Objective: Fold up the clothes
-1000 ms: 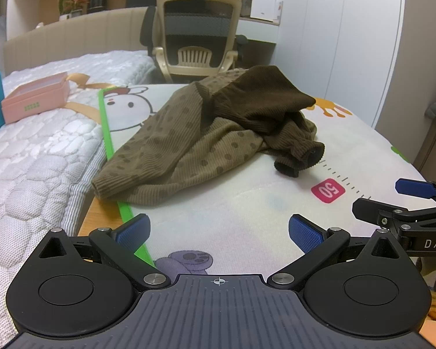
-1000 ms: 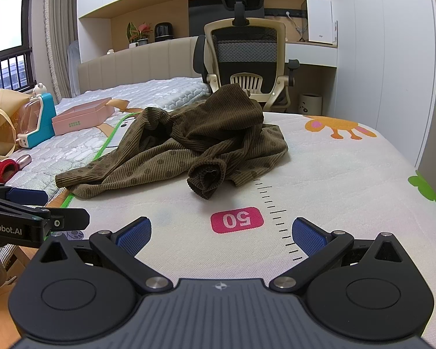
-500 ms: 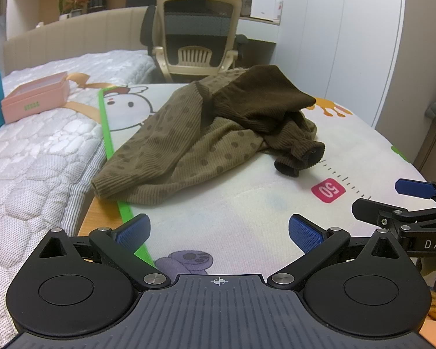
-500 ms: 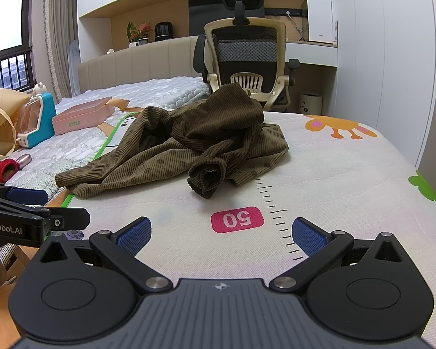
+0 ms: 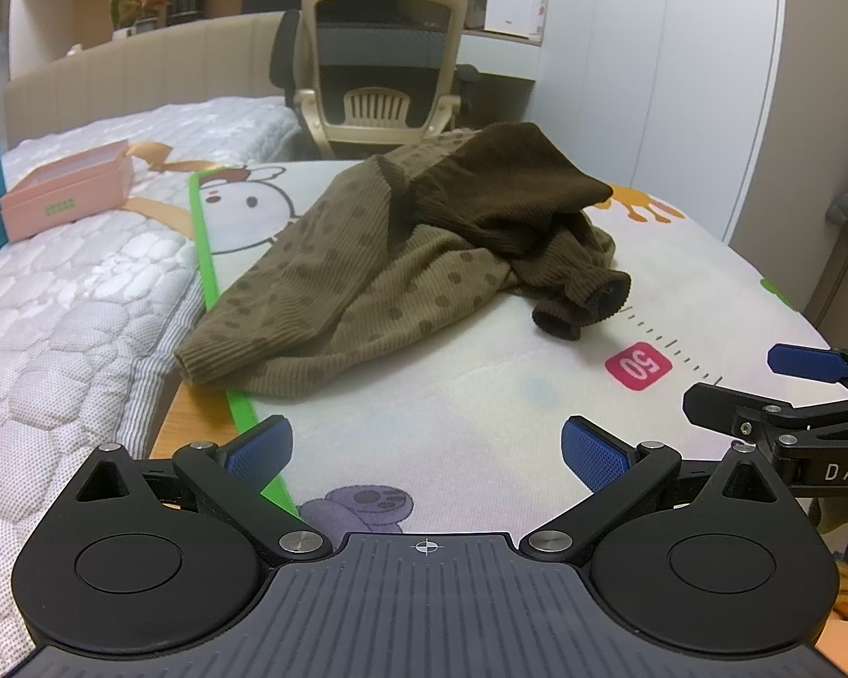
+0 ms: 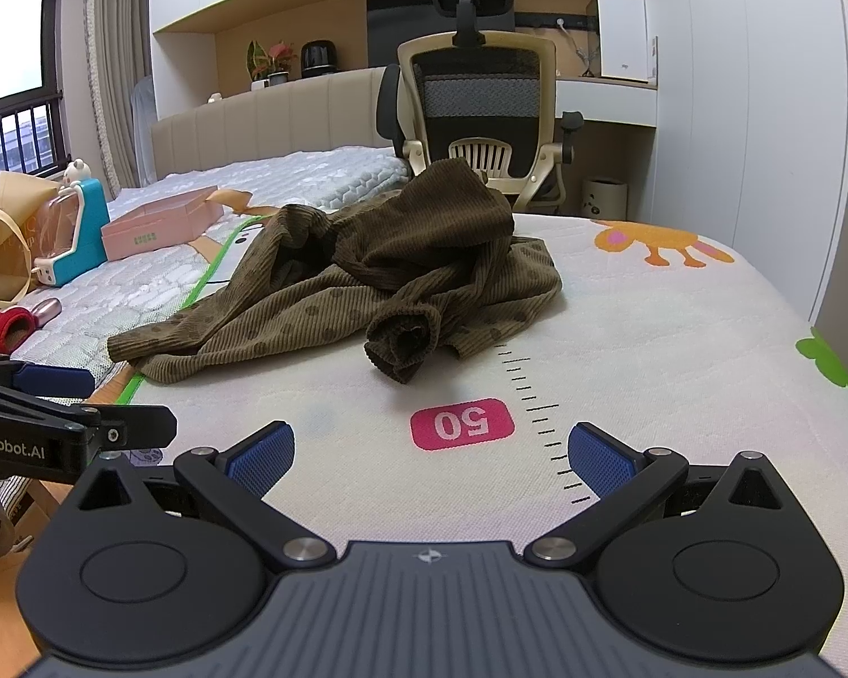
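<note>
A crumpled brown corduroy garment with darker dots [image 5: 401, 277] [image 6: 379, 277] lies in a heap on a white play mat [image 5: 480, 412] [image 6: 678, 350] printed with cartoon animals and a ruler scale. One rolled cuff [image 5: 588, 305] [image 6: 404, 339] points toward me. My left gripper [image 5: 424, 449] is open, low over the mat's near edge, well short of the garment. My right gripper [image 6: 431, 452] is open too, near the pink "50" mark [image 6: 462, 424], with nothing between its fingers. Each gripper shows at the edge of the other's view.
A quilted mattress [image 5: 56, 311] lies left of the mat with a pink box [image 5: 65, 198] [image 6: 158, 229], a teal toy [image 6: 68, 237] and a bag on it. An office chair [image 6: 480, 107] stands behind the mat, white cabinets [image 6: 752, 113] to the right.
</note>
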Available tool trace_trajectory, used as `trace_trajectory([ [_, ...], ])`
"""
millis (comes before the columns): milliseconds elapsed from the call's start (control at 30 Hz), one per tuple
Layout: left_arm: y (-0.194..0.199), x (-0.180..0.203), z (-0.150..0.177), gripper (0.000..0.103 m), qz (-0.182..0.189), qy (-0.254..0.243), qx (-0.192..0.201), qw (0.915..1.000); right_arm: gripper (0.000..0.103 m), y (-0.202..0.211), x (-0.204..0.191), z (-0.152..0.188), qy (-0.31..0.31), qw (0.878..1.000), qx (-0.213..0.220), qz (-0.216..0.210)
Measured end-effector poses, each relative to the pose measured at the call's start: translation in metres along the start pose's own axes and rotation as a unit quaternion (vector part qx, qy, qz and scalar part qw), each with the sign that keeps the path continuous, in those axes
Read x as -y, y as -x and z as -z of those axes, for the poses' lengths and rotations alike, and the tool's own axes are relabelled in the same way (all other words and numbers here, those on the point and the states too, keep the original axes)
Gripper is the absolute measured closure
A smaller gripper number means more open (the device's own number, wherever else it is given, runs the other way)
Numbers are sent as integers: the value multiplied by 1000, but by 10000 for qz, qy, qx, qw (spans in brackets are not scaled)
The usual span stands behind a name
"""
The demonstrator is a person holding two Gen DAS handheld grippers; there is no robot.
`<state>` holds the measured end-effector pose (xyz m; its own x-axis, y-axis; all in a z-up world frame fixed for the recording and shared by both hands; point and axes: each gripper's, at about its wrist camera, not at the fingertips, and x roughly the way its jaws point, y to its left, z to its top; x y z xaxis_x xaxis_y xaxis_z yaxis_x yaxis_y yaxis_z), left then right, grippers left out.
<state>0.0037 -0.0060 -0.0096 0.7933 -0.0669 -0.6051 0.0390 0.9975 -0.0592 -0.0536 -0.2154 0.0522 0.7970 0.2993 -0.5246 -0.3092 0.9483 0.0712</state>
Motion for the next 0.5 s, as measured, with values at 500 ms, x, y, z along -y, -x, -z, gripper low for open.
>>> trace_trajectory([
  [500, -46, -1, -80, 0, 516, -796, 167, 9954, 0, -64, 62, -35, -876, 9876, -956, -884],
])
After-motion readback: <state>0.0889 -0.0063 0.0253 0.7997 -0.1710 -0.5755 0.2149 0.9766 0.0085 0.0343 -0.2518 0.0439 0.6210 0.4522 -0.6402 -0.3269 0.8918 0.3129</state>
